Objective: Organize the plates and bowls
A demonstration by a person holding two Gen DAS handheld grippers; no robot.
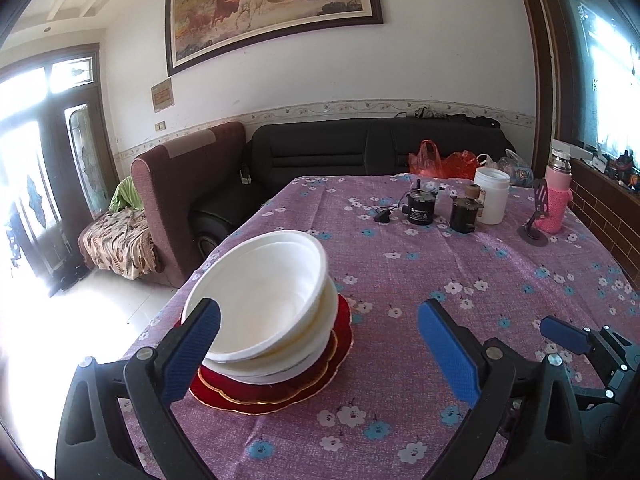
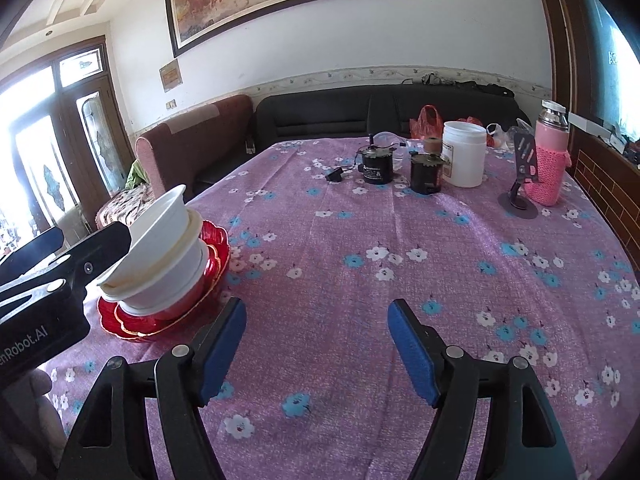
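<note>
Table under purple floral cloth (image 2: 360, 240) carries red plates (image 1: 280, 392), white jar (image 2: 464, 154), two motors (image 2: 376, 168), pink bottle (image 2: 550, 168).

Daylight floods both views from the glass door (image 1: 36, 168) at left — it blows out to pure white and washes the floor (image 1: 60, 340) beside it. A window (image 1: 608, 80) at right glares too. The counter (image 2: 360, 260) is evenly lit, with soft shadows. Fisheye bending curves the walls and picture frame (image 1: 272, 12) — dark vignette fills the corners. The centre is sharp; the edges smear slightly.
</note>
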